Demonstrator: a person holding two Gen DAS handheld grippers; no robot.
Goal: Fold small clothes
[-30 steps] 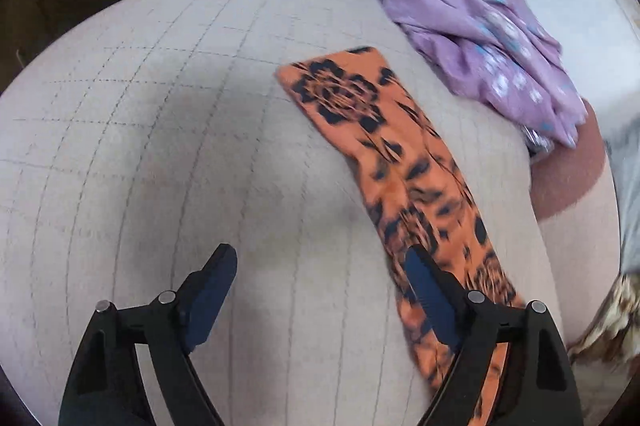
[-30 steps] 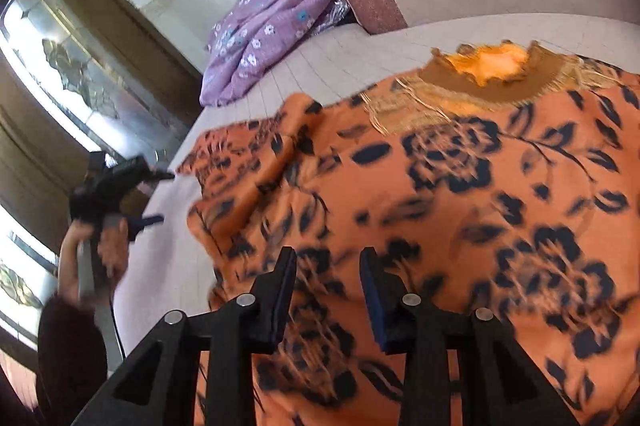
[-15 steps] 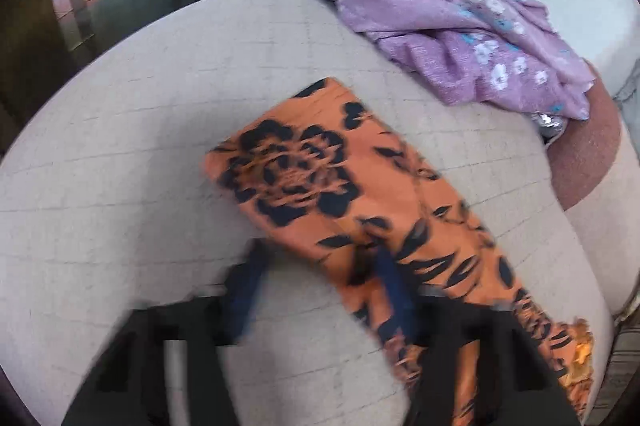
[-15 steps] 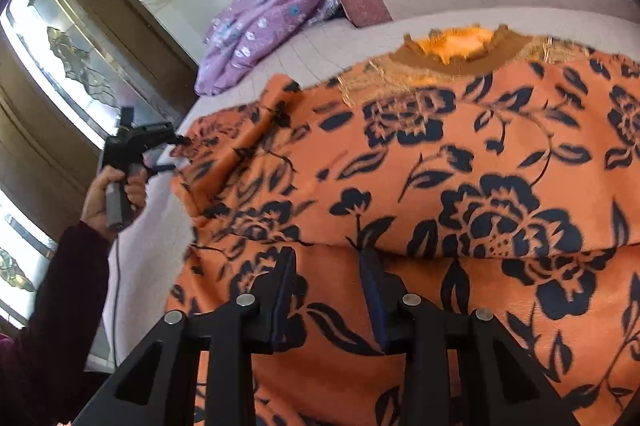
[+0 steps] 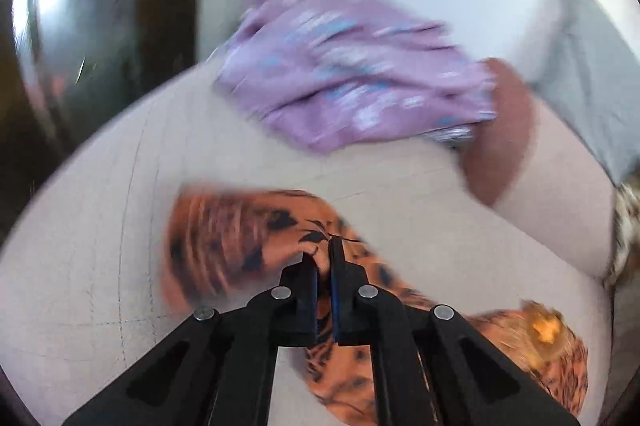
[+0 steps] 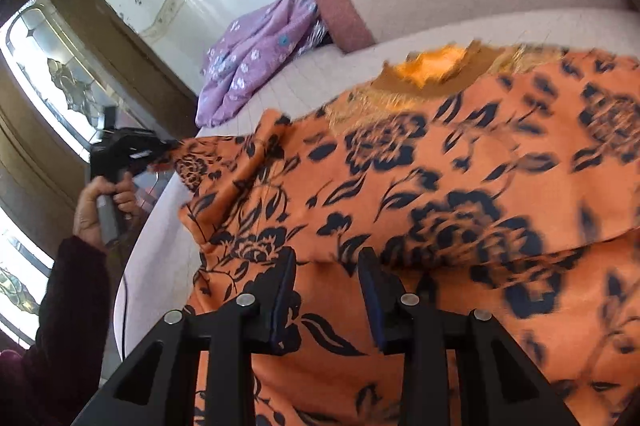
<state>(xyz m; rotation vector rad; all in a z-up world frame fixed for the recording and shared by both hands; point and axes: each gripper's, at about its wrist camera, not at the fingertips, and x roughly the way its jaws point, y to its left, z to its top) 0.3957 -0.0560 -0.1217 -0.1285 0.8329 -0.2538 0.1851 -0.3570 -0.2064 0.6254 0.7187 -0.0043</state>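
Orange flowered top [image 6: 420,185] looks light and limp; left gripper [image 5: 323,266] jaws pinch its sleeve end, right gripper [image 6: 326,268] jaws gape over its body, best gripped at edges.

Your left gripper [image 5: 324,258] had black fingers, blue inner pads [image 5: 335,300] and round silver rivets [image 5: 281,292]. Your right gripper [image 6: 326,268] matched it. Your left hand [image 6: 100,201] showed bare skin above a dark maroon sleeve [image 6: 68,310], beside a thin dark cable [image 6: 124,310].
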